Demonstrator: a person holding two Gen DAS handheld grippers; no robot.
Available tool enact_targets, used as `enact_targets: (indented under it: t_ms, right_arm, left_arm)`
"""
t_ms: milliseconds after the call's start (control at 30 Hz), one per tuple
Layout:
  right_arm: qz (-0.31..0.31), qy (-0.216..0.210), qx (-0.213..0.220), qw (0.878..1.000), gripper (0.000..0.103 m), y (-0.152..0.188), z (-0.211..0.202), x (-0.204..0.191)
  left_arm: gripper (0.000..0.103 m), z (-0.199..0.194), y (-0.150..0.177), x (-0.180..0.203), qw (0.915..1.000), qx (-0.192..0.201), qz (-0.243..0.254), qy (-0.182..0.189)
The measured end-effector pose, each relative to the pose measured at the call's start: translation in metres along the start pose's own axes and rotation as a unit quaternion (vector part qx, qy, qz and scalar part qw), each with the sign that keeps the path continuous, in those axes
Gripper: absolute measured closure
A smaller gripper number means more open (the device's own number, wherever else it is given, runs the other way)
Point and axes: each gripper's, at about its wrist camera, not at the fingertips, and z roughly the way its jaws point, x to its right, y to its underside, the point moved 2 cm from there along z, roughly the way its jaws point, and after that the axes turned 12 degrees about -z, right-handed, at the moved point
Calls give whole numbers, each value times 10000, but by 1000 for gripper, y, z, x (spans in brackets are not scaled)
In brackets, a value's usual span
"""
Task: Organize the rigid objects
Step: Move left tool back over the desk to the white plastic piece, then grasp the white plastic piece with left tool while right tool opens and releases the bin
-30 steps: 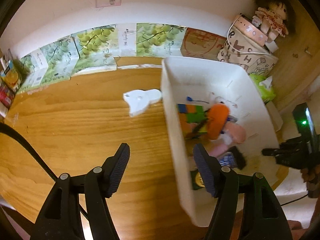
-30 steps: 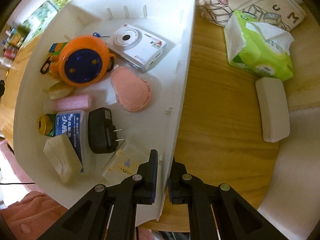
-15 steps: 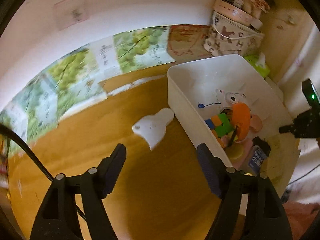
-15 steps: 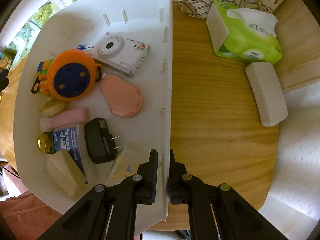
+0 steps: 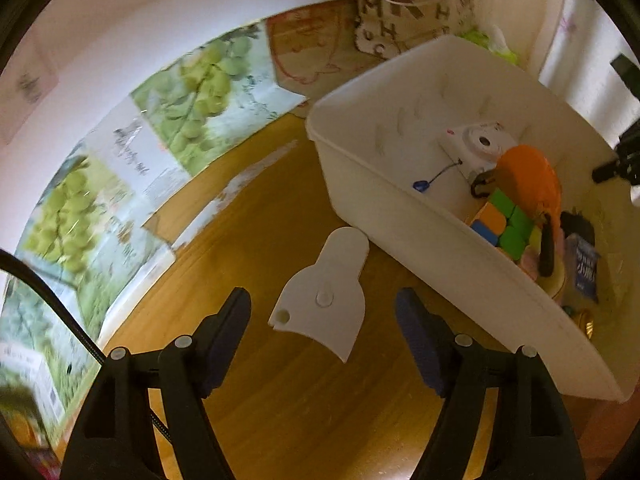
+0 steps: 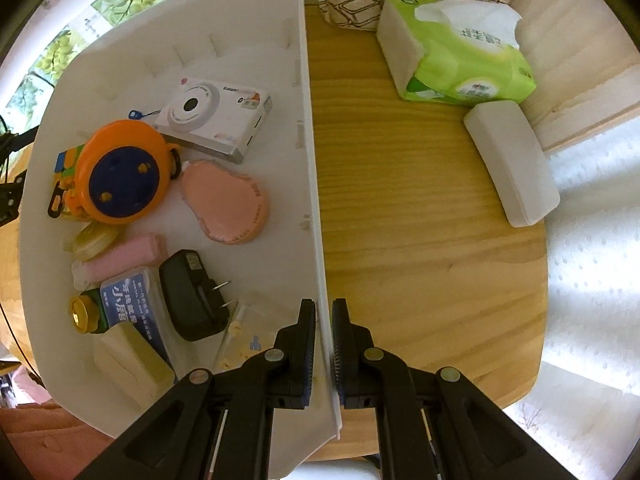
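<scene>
Left gripper (image 5: 323, 334) lines up on the white scraper (image 5: 325, 292), jaws wide apart, empty. Scraper lies flat on desk (image 5: 280, 400) just beside bin (image 5: 400, 216), narrow end pointing at bin wall, long axis toward it. Right gripper (image 6: 323, 344) clamps bin rim. Next: lower, close across scraper.

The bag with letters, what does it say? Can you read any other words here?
"M", "K", "C", "H": scattered letters on the cloth bag.
"T", "U", "M": on the same bag in the right wrist view.
Tissue pack: Chinese characters, too distorted to read.
Blue-labelled box: white Chinese characters, unreadable.
White camera: small print, too blurred.
Grape posters: writing blurred.
</scene>
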Motion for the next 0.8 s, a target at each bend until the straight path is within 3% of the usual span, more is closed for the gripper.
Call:
enact_targets:
  t_ms: [167,533,700,800]
  right_arm:
    - [87,32,3,10000,93,5,0,-1]
    - [262,155,79,9995,91,15,-5,-8]
    - [374,197,219,9989,88,23,-12,-11]
    - [344,159,432,9983,74,26,-23,-17]
  left_arm:
    - [25,12,-5,3,9994,31,332,77]
    - [26,34,-4,6,9972,-60,568,481]
    - [33,38,0,5,9970,63,643,436]
    - [44,41,-1,0,9973,79,587,428]
